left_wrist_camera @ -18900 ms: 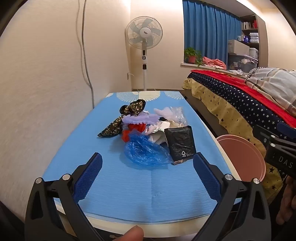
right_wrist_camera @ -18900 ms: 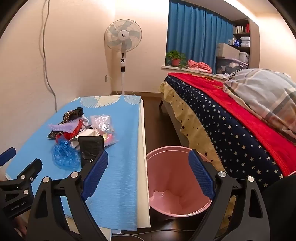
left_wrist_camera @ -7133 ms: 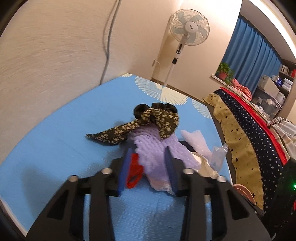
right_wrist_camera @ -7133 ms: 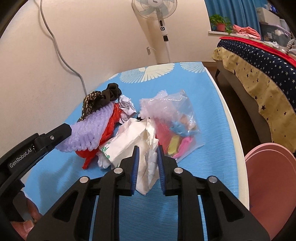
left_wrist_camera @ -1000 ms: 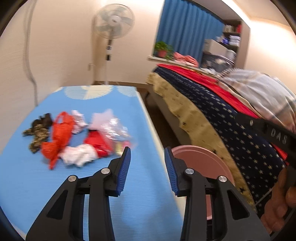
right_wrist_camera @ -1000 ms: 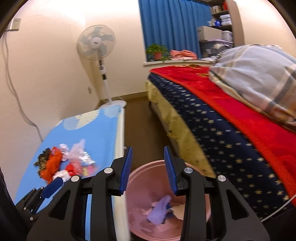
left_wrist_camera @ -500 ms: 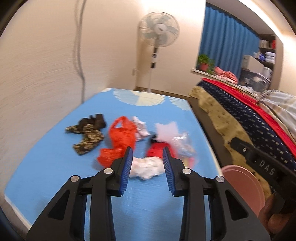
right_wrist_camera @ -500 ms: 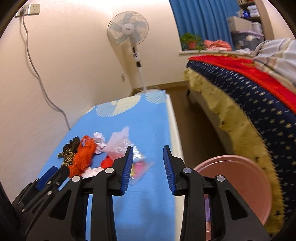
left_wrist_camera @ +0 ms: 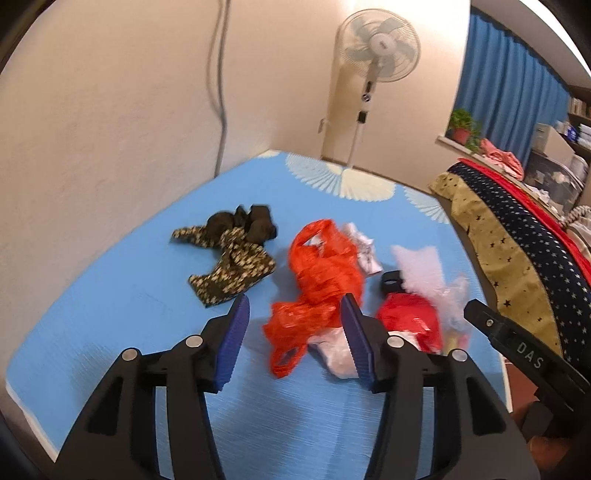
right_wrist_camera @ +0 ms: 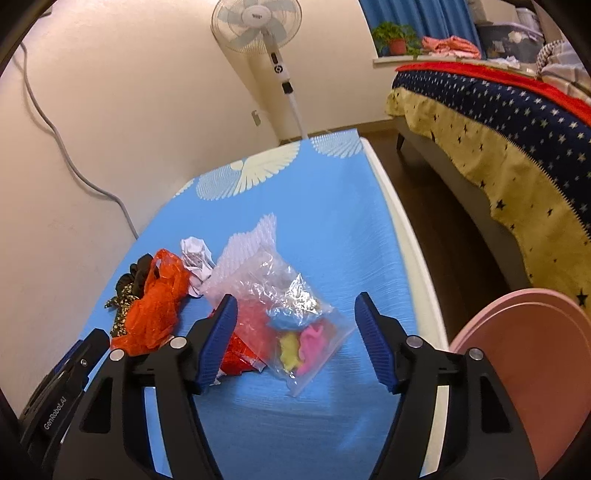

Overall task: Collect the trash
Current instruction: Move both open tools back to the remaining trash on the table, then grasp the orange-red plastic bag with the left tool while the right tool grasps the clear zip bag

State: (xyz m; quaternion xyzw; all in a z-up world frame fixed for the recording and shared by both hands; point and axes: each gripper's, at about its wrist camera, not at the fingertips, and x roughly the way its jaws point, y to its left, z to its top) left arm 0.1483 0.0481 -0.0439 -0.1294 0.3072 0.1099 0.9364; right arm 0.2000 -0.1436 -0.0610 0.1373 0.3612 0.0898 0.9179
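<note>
Plainly, much is left: both the left gripper and the right gripper hover with jaws wide apart and empty. On the blue tabletop at mid-frame lie an orange plastic bag, a patterned dark cloth, crumpled white paper, a red wrapper and a clear zip bag. The pink bin waits at lower right; its contents are hidden.

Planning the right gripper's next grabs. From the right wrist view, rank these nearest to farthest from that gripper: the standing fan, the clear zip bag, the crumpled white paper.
1. The clear zip bag: nearest, on the blue mat just ahead of the open right gripper.
2. The crumpled white paper: farther back, to the left.
3. The standing fan: farthest, on the floor beyond the mat, by the wall.
</note>
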